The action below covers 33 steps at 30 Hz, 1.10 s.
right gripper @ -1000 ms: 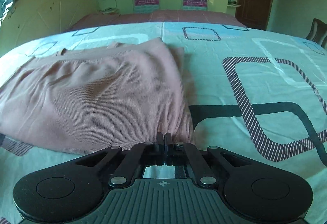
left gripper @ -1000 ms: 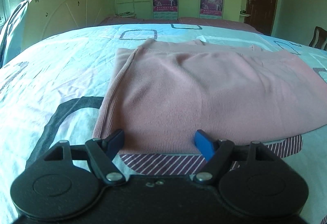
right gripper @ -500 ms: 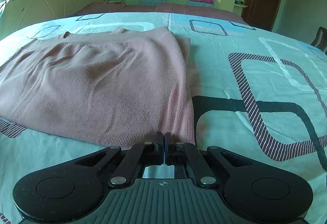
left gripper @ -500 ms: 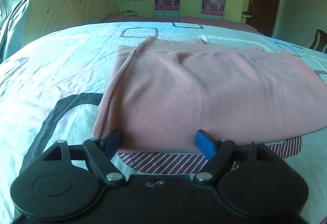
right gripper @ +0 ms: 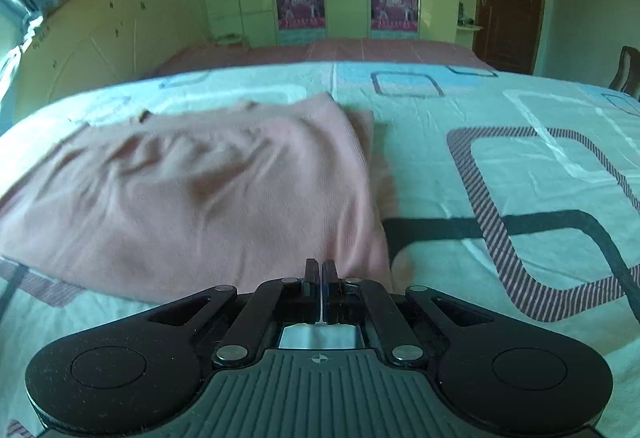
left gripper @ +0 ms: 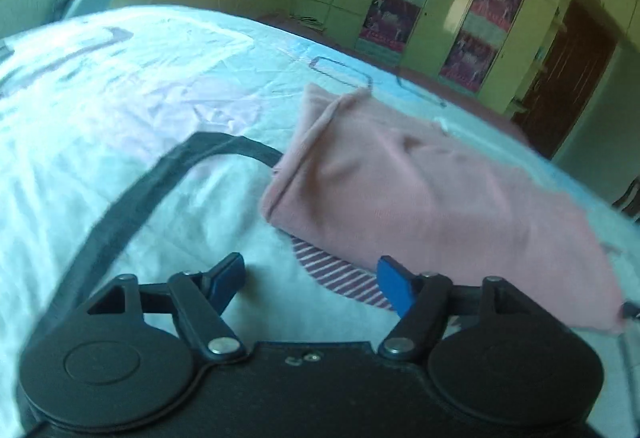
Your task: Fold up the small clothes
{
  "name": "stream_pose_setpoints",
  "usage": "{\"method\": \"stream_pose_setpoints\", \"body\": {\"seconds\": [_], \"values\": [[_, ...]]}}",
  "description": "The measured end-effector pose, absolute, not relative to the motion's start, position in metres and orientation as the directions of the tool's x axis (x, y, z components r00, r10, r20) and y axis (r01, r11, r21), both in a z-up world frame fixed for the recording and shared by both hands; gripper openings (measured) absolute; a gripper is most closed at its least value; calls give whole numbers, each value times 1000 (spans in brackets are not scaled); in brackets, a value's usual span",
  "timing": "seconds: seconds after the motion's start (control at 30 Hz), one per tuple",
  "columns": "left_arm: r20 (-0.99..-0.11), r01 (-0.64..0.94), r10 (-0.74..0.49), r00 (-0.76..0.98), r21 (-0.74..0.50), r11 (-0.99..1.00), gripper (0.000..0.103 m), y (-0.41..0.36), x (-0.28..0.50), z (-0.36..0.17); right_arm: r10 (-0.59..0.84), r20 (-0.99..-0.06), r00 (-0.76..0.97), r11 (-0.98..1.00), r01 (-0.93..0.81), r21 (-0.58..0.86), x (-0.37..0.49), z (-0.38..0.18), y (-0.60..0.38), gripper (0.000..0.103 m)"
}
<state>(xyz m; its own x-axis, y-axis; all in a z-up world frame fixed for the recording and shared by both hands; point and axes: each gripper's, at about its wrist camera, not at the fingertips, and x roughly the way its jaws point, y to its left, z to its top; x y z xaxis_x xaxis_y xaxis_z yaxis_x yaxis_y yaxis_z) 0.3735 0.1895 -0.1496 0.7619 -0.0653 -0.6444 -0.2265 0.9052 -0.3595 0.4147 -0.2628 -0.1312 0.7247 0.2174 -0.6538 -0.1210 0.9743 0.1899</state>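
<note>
Pink garment (left gripper: 420, 190) folded on my bed sheet (left gripper: 120, 110).
My left tongs (left gripper: 310, 280) stand apart, closing slightly, gripping nothing; my right tongs (right gripper: 321, 274) are clenched empty at the garment's near edge.

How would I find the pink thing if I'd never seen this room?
Look at the big bed with the pale sheet printed with dark rounded squares. On it lies a folded pink knitted top. It is the only plain pink cloth on the patterned sheet.
</note>
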Motion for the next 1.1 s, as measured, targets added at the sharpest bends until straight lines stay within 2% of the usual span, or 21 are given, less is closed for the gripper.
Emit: {"method": "stream_pose_setpoints", "body": {"seconds": [0.1,0.3,0.47,0.53,0.57,0.6,0.67,0.7,0.73,0.77,0.83,0.9,1.1], "values": [[-573,-256,-195,796,-610,750,65,202,379,-168,324,-622,713,943,-193,269,425,-120,-239,0],[-509,-264,-179,842,-679,685,63,205,408,-177,429,-616,660,903,-291,316,466,-105,-169,0],[-498,-302,-184,847,-738,604,29,223,439,-192,468,-632,617,884,-344,317,497,-115,-121,0],[-489,-310,-207,847,-772,554,19,230,447,-198,474,-636,609,881,-338,332,508,-121,-111,0],[-486,-309,-220,846,-782,541,8,232,450,-201,473,-639,606,881,-335,334,513,-124,-107,0],[-478,-309,-232,847,-798,518,7,235,451,-203,474,-641,604,881,-333,337,516,-126,-104,0],[-361,-239,-245,900,-877,416,7,240,441,-200,485,-638,598,875,-338,348,519,-130,-101,0],[-314,-191,-242,918,-885,424,7,240,437,-191,487,-639,596,873,-343,346,519,-133,-99,0],[-308,-175,-241,920,-877,448,7,239,436,-187,473,-659,585,881,-341,329,520,-139,-96,0],[-324,-183,-245,914,-866,465,7,239,437,-189,442,-697,565,895,-329,301,523,-150,-92,0],[-428,-264,-241,871,-822,504,7,243,444,-206,436,-685,584,898,-329,291,524,-155,-89,0],[-412,-253,-258,874,-839,482,7,248,445,-213,418,-699,580,906,-317,279,526,-152,-85,0],[-453,-272,-241,859,-800,535,7,238,450,-201,437,-691,576,899,-312,309,526,-154,-92,0]]}}
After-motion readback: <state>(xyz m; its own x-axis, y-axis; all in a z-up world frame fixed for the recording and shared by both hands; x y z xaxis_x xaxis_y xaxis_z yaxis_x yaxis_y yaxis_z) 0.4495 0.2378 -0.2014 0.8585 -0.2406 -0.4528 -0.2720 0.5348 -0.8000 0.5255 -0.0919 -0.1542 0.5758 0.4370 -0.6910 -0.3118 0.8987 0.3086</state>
